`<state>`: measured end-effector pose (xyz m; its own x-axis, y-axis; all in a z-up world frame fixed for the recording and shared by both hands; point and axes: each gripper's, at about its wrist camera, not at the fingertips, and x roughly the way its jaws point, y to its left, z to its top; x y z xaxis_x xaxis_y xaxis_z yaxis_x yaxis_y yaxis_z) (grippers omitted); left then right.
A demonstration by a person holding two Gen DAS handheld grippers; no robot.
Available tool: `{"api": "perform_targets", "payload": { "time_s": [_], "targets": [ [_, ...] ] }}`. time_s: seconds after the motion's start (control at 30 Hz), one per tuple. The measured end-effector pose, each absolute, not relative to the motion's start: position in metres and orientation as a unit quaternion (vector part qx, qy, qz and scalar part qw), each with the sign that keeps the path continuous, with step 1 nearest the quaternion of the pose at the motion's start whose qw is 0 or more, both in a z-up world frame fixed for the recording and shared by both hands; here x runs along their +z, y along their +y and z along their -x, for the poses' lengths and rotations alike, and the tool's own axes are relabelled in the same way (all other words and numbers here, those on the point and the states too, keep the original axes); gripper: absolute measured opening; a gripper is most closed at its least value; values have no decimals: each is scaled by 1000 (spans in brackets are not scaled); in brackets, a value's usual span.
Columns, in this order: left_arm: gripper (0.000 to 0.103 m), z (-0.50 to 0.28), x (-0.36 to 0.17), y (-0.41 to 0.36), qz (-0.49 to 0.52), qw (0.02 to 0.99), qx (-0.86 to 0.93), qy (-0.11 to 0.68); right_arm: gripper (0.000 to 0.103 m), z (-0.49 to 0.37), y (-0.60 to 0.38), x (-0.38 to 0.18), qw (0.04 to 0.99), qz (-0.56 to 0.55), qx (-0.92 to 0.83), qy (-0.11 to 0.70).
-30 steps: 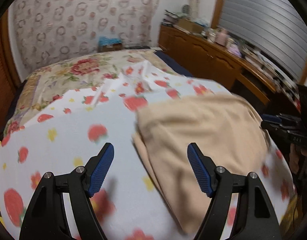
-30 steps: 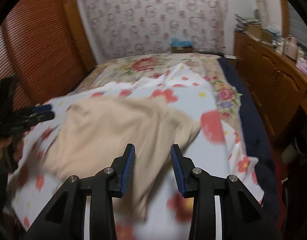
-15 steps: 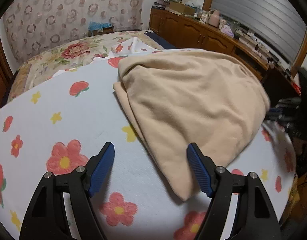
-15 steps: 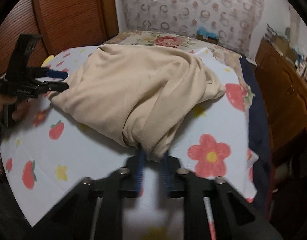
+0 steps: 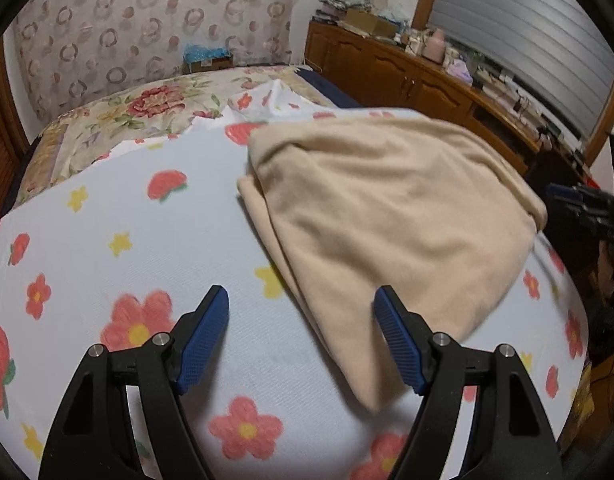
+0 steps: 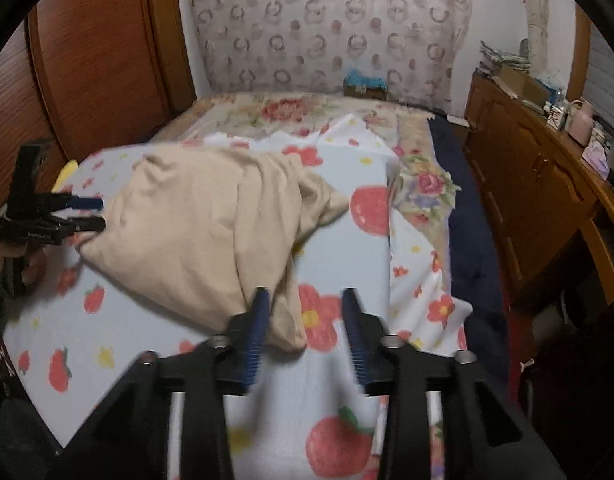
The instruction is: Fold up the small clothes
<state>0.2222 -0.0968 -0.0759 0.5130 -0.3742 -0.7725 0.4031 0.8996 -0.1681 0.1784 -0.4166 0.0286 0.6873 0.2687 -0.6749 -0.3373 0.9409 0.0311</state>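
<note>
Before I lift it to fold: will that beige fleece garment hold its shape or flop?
Likely flop: the beige fleece garment lies in soft rumpled folds on the flower-print sheet. Probably light, since its edges drape thinly. Its napped surface should grip rather than slip.

Your left claw (image 5: 301,338) stands wide open above the flowered sheet (image 5: 147,240), with the near corner of the beige garment (image 5: 387,220) lying between its blue pads, untouched. At the right edge, your right claw (image 5: 575,200) shows, blurred, just beside the garment's far side.
</note>
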Motion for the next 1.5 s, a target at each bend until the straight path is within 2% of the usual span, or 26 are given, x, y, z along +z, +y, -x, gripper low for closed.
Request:
{"api": "perform_targets", "payload": {
  "time_s": [0.13,0.37,0.57,0.7,0.83,0.93,1.17,1.33,1.37,1.4,1.47,1.5],
  "targets": [
    [76,-242,-69,-95,6,874,-221,432,55,-192,-401,18,918,24,181,353],
    [76,-274,-70,-107,17,867,-230,442,56,-269,-384,-1,907,-34,175,382],
    [76,-291,-80,-112,36,851,-243,464,56,-287,-375,-11,891,-53,179,414],
    [64,-295,-81,-115,40,850,-246,464,56,-288,-369,-11,888,-34,191,417],
    [64,-295,-80,-116,27,852,-234,468,57,-282,-374,-7,890,-41,184,415],
    [65,-296,-82,-115,7,855,-228,465,66,-279,-373,-8,897,-22,165,410],
    [71,-299,-83,-111,-8,860,-217,462,67,-268,-361,1,914,19,132,383],
    [73,-302,-84,-111,8,857,-229,462,76,-275,-366,-8,899,-11,141,414],
    [70,-303,-84,-111,12,856,-234,461,76,-276,-369,-7,898,-22,140,417],
    [60,-303,-83,-112,17,854,-239,462,77,-277,-371,-8,895,-37,143,421],
    [47,-304,-83,-112,26,851,-246,463,77,-276,-373,-6,895,-51,147,419],
    [31,-304,-83,-112,30,850,-249,464,77,-275,-372,-5,894,-49,150,418]
  ]
}}
